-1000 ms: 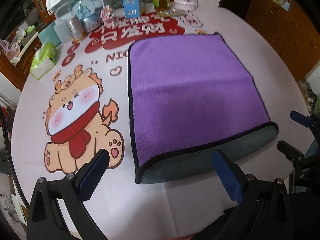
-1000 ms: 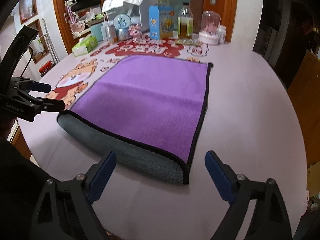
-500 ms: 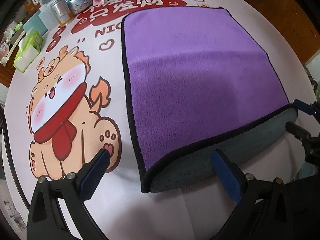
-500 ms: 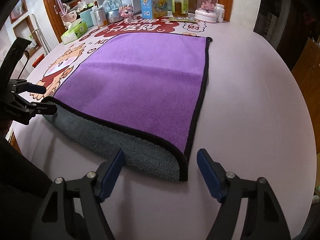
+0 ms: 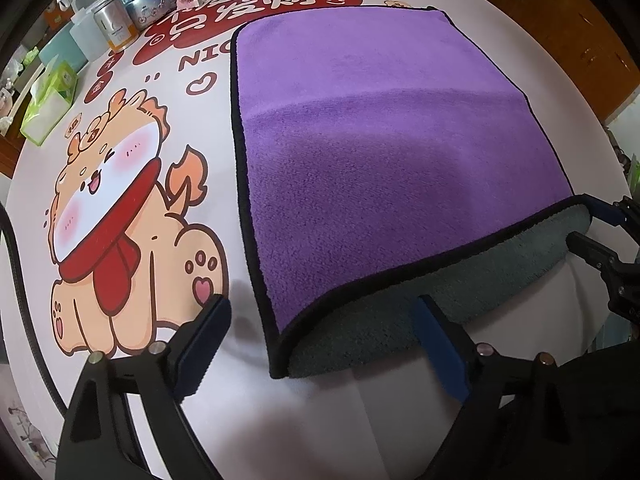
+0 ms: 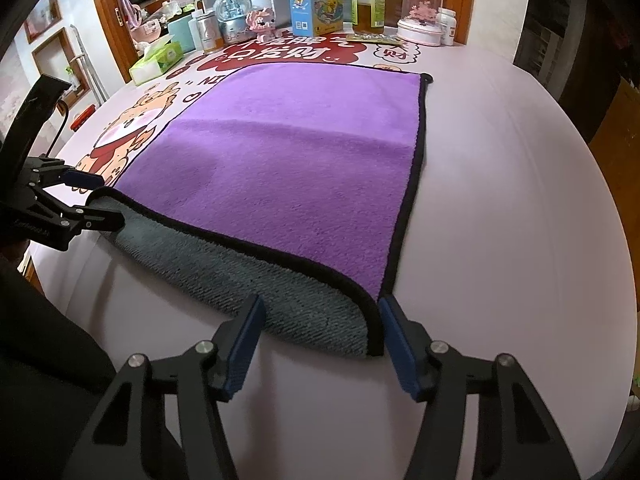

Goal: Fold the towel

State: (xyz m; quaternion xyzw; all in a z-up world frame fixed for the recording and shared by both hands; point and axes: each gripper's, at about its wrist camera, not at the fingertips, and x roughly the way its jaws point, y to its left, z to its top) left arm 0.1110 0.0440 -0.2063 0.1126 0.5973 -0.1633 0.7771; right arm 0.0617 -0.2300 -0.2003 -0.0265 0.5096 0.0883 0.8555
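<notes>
A purple towel (image 5: 384,152) with a black hem and grey underside lies on the table, folded once, its rounded grey fold (image 5: 400,320) facing me. My left gripper (image 5: 320,344) is open, its fingers straddling the near left corner of the fold. My right gripper (image 6: 320,336) is open, narrower than the left, its fingers on either side of the near right corner of the towel (image 6: 296,168). Each gripper shows in the other's view at the far corner: the right gripper (image 5: 600,236) and the left gripper (image 6: 96,196).
The table (image 6: 500,200) has a pink cloth with a cartoon dog (image 5: 120,220) left of the towel. At the back stand a tissue box (image 6: 156,60), tins, a blue carton (image 6: 316,2), a bottle (image 6: 368,0) and a glass dome (image 6: 420,12).
Both grippers have moved forward and down to the towel's near corners. The right gripper's jaws have narrowed around its corner. The towel has not moved.
</notes>
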